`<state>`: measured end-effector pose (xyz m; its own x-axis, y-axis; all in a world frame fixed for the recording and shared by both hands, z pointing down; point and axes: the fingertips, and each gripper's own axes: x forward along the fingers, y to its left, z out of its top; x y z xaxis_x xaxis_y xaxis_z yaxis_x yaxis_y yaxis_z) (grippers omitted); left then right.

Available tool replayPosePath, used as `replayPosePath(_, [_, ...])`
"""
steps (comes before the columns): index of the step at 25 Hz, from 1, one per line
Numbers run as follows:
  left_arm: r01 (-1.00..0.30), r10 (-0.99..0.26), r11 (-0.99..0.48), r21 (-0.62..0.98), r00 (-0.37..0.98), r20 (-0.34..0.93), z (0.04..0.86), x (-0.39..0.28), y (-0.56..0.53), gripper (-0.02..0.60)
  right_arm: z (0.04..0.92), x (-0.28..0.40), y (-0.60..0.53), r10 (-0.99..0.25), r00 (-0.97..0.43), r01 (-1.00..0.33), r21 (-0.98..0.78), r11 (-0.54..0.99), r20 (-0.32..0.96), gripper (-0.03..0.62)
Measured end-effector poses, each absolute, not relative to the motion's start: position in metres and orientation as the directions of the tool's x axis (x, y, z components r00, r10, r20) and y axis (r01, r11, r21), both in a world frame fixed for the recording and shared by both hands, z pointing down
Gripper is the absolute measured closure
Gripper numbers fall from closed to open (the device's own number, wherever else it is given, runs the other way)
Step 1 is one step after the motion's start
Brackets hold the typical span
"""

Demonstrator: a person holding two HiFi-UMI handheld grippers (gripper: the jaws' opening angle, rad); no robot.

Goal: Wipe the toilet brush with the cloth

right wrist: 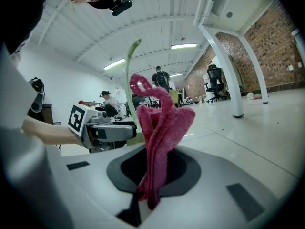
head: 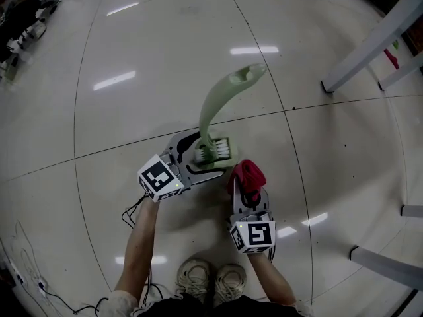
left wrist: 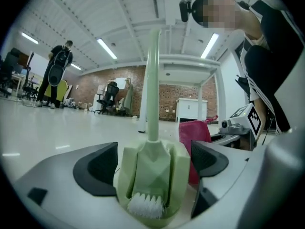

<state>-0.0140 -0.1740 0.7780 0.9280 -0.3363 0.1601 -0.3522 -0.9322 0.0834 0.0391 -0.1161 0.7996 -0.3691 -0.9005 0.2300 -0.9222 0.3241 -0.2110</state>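
Nearest the lens, low in the head view: right gripper (head: 247,191), jaws pinched together on a red cloth (head: 248,175), folds bunched and standing up out of the grip. Confirmed in the right gripper view: cloth (right wrist: 159,128) nipped at its lower end between the pads, remainder free above.

Just to the left of it: left gripper (head: 208,154), jaws spread wide, nothing clamped. Found between them in the left gripper view: lower end of the pale green toilet brush (left wrist: 151,168), white bristles at the bottom, a dark pad close on either flank, neither seen pressing. Handle (head: 211,107) upright, curving to a flared top. Apparently standing on the pale floor (head: 132,111); contact point under the head not visible. Cloth just beside the brush head, on its right, not touching it so far as can be made out.

Step in hand, as judged: securing the brush ahead of wiping. No wiping contact yet; task assessed as near its start.

Next move, as judged: close the left jaws squarely on the green head block to steady it, then bring the cloth across against handle or head and rub. Calls for a firm hold low down, the tall handle being likely to tip if nudged while unheld. Calls also for leading with the free folds of cloth, not the right jaws, against the plastic.
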Motion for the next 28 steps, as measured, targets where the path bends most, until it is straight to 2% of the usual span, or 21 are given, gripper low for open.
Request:
replayPosePath(7, [-0.329,-0.312,-0.930,0.163,0.943,0.118,0.776,-0.012,-0.174,0.120,0.801,0.034,-0.131,-0.890,-0.395,-0.914,-0.197,0.355,0.227,0.563])
replayPosePath(28, [-0.382,-0.364,-0.908,0.172,0.923,0.128,0.778,-0.027,-0.126,0.121,0.799,0.054,-0.200,-0.889,-0.389,-0.919,-0.044,0.391,0.240,0.563])
